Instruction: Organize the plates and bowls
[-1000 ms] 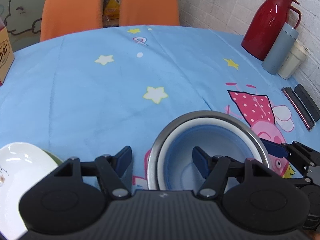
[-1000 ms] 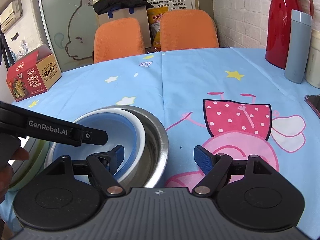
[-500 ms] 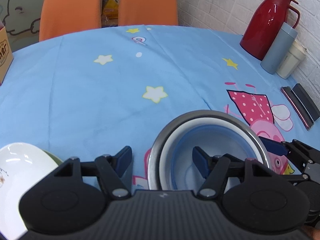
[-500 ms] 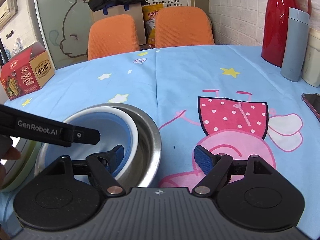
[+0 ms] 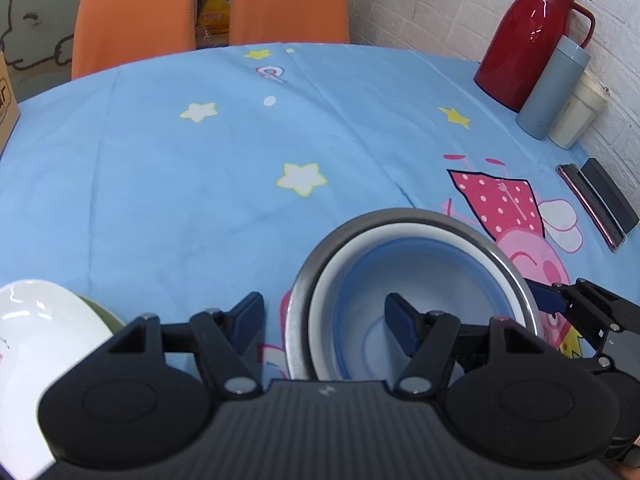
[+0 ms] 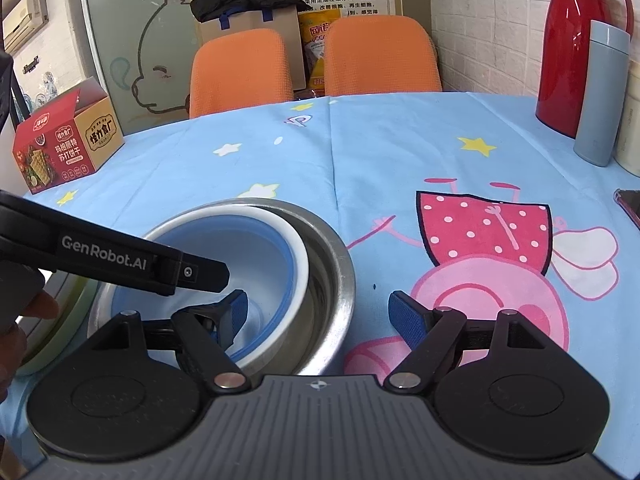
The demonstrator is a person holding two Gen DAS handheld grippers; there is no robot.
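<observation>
A steel bowl [image 5: 400, 214] stands on the blue tablecloth with a white bowl with a blue inside [image 5: 420, 268] nested in it. My left gripper [image 5: 324, 318] is open across the bowls' near-left rim, one finger outside the steel wall and one inside the blue bowl, neither pressing. My right gripper [image 6: 320, 314] is open across the opposite rim of the steel bowl [image 6: 340, 256], its left finger inside the blue-lined bowl [image 6: 248, 244]. A white plate [image 5: 40, 340] lies on a green plate [image 5: 100, 316] to the left.
At the far right stand a red thermos [image 5: 528, 36], a grey-blue flask [image 5: 556, 88] and a cream cup [image 5: 576, 116]; two phones [image 5: 592, 208] lie nearer. A snack box [image 6: 64, 144] sits at the far left. Two orange chairs [image 6: 240, 68] stand behind the table.
</observation>
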